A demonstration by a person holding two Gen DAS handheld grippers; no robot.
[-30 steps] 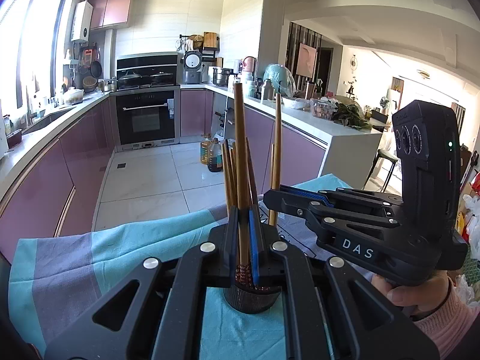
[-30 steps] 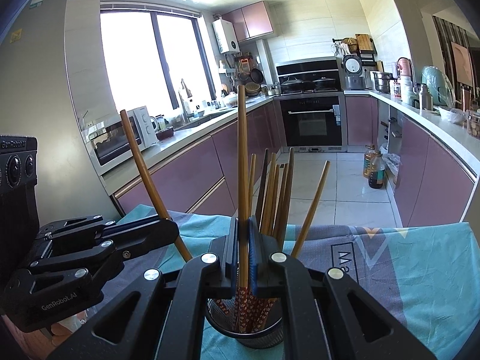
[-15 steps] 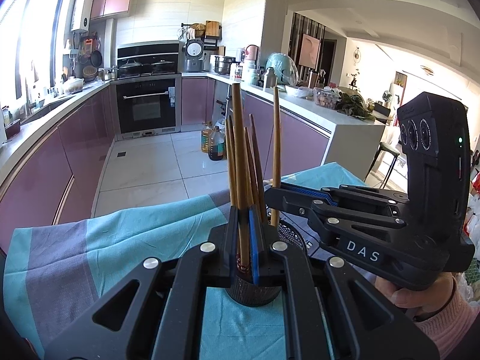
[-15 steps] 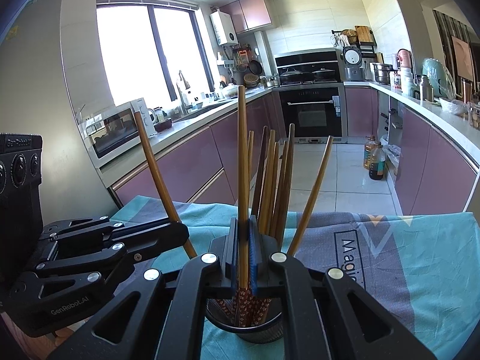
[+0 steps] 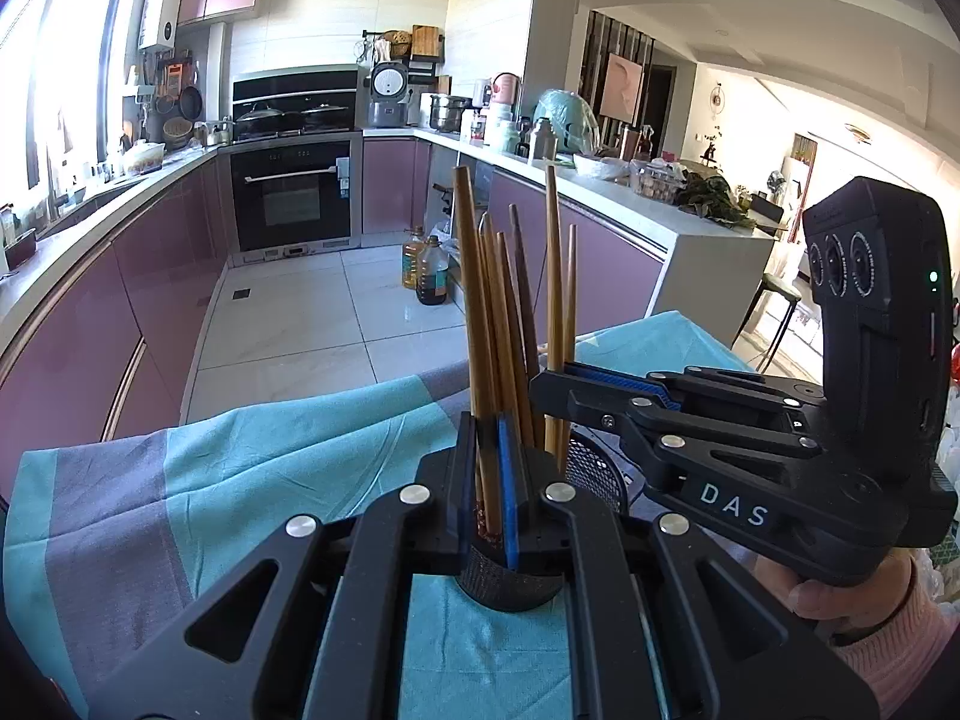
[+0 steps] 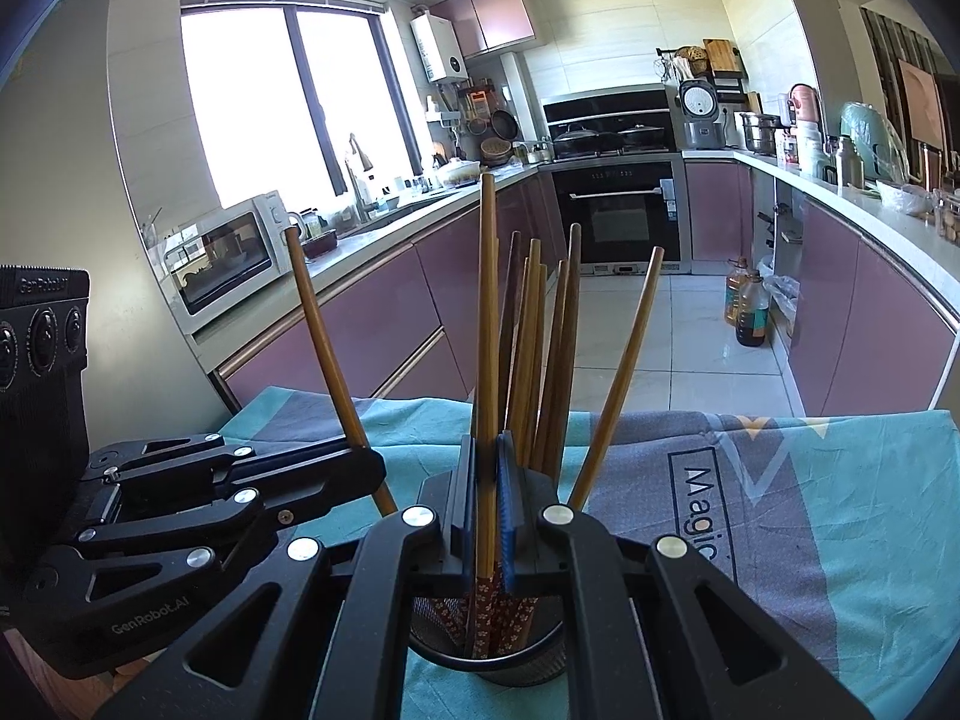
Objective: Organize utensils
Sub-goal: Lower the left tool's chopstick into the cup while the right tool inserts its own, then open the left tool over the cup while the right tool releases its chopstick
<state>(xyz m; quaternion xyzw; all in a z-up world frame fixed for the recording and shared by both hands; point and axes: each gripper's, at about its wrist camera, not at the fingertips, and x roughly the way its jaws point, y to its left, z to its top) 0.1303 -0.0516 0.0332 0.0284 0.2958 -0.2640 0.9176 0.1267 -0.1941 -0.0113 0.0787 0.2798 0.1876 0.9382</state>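
Two grippers each pinch one wooden chopstick over a black mesh holder point(image 6: 489, 657) standing on the teal tablecloth point(image 6: 840, 510). The left gripper point(image 5: 489, 480) is clamped on its chopstick point(image 5: 474, 324), held upright, probably so it can drop in cleanly. The right gripper point(image 6: 487, 504) is closed on its own chopstick point(image 6: 487, 324), whose patterned lower end sits inside the rim among the standing bunch point(image 6: 540, 348). The holder's base is hidden behind the fingers, so I cannot tell whether either held chopstick touches bottom.
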